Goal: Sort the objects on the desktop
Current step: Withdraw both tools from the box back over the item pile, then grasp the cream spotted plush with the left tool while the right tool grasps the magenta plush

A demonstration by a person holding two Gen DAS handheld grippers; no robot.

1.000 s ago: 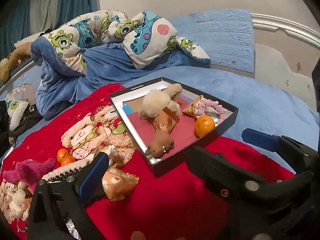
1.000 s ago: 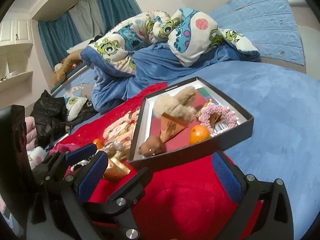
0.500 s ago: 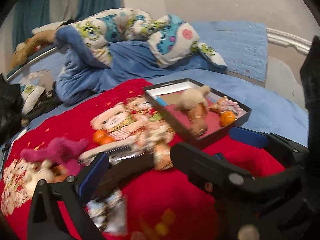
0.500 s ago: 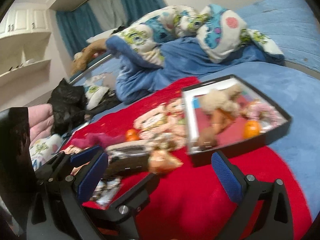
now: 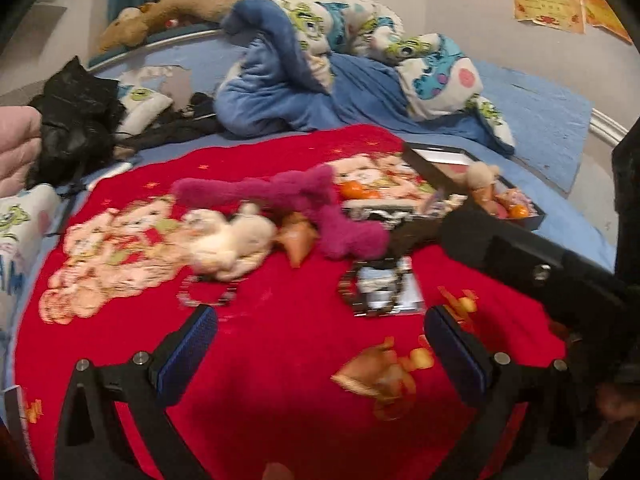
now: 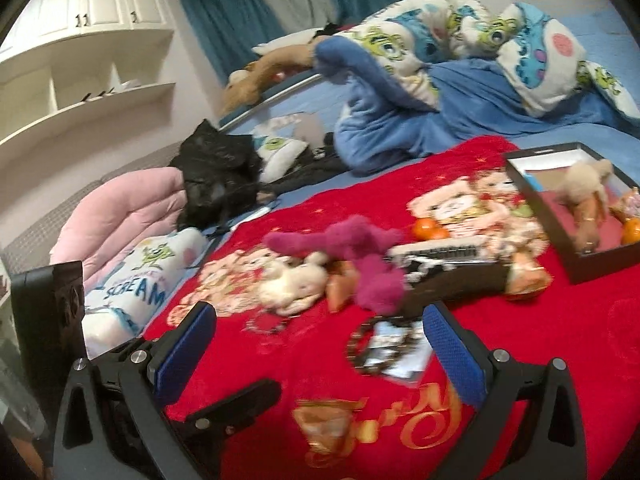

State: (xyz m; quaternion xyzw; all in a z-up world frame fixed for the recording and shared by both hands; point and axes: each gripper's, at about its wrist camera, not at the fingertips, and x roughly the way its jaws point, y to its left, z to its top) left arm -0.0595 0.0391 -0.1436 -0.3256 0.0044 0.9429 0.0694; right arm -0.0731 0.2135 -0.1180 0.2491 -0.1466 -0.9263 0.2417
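Loose objects lie on a red blanket: a magenta plush, a cream plush, an orange snack packet, tangerines, a hairbrush and a bead bracelet on a card. A black box at the right holds a tan plush, a tangerine and packets. My left gripper is open and empty, low over the blanket short of the bracelet. My right gripper is open and empty, also before the pile.
A rumpled blue monster-print duvet lies behind the blanket. A black bag, a pink cushion and a printed pillow sit at the left. White shelves stand on the far left wall.
Both views have swung left, away from the black box and toward the pile of loose objects. Both grippers stay open and empty.
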